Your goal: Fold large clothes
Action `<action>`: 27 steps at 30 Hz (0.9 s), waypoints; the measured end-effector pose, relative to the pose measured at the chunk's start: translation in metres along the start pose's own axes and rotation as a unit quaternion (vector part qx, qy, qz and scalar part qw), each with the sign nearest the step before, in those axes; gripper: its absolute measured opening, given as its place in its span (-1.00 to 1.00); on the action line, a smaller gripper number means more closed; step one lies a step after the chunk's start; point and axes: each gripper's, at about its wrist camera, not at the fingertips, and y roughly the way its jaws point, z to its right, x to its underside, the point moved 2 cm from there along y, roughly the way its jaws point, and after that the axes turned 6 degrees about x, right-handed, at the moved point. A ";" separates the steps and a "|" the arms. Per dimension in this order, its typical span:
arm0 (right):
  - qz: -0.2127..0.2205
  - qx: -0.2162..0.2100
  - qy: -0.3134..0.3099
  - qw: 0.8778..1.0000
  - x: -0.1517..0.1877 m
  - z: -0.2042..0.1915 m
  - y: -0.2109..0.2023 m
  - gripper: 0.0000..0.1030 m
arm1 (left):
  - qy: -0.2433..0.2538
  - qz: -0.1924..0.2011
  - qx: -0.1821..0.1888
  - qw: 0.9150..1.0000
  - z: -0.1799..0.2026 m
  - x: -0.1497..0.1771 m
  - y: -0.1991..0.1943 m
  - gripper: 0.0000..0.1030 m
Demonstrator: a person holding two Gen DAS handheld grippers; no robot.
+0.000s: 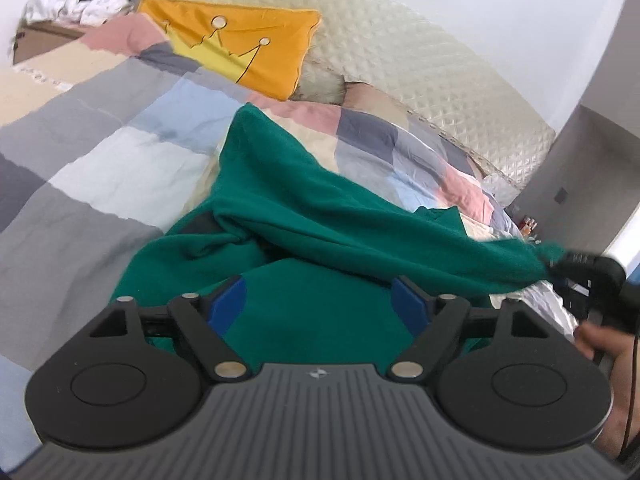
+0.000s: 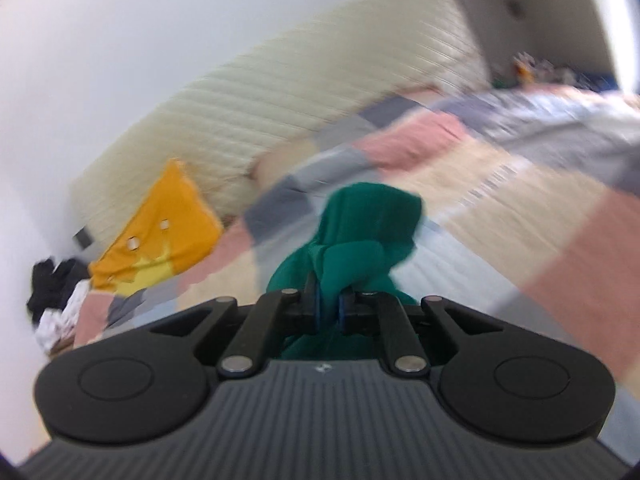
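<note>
On patchwork quilt (image 1: 100, 152), bunched green fleece garment (image 1: 312, 312)

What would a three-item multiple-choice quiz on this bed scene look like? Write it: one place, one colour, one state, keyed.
1. The orange pillow leans against:
A. the quilted headboard
B. a lamp
C. a chair

2. The garment is:
A. red
B. green
C. white

3. The right tool is:
A. open and empty
B. shut on the garment
C. out of view

Key: 1 A, the pillow rests at the headboard; 2 B, the cloth is green in both views; 3 B, its blue pads pinch green fabric, while the left tool stands open.
</note>
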 end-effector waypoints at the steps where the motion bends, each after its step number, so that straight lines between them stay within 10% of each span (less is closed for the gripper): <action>1: -0.004 0.008 0.004 1.000 0.006 0.008 0.001 -0.79 | 0.005 0.000 -0.001 1.000 0.002 0.001 0.000 0.62; 27: -0.079 -0.021 0.014 0.997 0.060 0.044 -0.025 -0.79 | 0.025 -0.027 -0.040 0.999 0.008 0.016 0.030 0.65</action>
